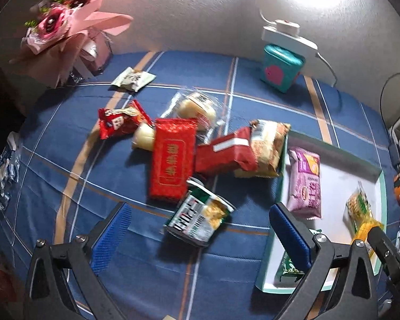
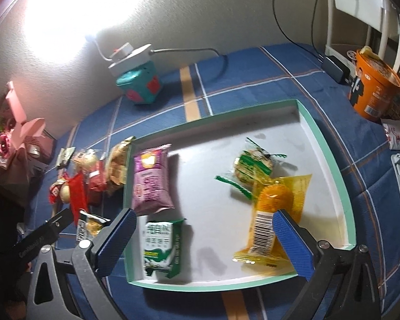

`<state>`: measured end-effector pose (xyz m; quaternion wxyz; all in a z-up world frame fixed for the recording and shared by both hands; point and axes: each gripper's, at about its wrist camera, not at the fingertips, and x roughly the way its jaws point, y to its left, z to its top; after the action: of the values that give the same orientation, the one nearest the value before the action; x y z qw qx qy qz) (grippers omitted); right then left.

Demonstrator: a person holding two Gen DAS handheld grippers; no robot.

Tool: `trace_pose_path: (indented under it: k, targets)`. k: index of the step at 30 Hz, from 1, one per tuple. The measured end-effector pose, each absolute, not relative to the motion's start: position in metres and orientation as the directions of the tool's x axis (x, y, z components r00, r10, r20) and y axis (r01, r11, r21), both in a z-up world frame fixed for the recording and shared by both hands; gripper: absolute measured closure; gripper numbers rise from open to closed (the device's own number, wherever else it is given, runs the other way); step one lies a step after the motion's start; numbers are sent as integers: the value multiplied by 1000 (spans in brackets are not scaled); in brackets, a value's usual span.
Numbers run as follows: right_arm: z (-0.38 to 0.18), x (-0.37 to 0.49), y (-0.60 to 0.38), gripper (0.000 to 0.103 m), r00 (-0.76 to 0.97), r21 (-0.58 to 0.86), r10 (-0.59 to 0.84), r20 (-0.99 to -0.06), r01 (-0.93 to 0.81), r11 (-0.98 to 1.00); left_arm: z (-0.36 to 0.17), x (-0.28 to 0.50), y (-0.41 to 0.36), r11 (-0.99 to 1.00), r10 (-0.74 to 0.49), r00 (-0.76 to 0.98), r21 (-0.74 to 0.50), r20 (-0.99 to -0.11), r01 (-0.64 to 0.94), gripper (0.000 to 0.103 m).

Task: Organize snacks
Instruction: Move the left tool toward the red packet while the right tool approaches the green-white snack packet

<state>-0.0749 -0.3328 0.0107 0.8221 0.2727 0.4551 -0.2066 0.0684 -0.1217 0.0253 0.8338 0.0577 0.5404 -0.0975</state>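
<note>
Left gripper [image 1: 200, 229] wide open, ribbed blue pads gripping nothing, above a glossy green-and-white crinkled snack packet [image 1: 200, 217] lying on the blue plaid cloth [image 1: 120, 176]. Far of it, a loose heap: flat red foil packet [image 1: 172, 160], clear-wrapped pale buns [image 1: 197, 106]. Right gripper [image 2: 205, 229] equally spread and empty over the shallow white cardboard tray with mint-green rim [image 2: 328, 144], holding a purple pillow pack [image 2: 150, 178], green milk carton [image 2: 161, 248] and translucent yellow wrapper [image 2: 274, 208], possibly cake.

Snacks [image 1: 173, 157] heaped beside tray [image 2: 330, 144] (four inside)
</note>
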Motion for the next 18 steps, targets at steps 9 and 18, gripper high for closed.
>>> trace_pose_path:
  k: [9,18]
  targets:
    - [13,-51,-291,0,508,238,-56,-860,495,835,30,87,-79,987,-36,419,32,-907,155,0]
    - [4,-23,-248,0,501,263,31,-865,399,879,24,106,-24,993,72,414,103,-907,52,0]
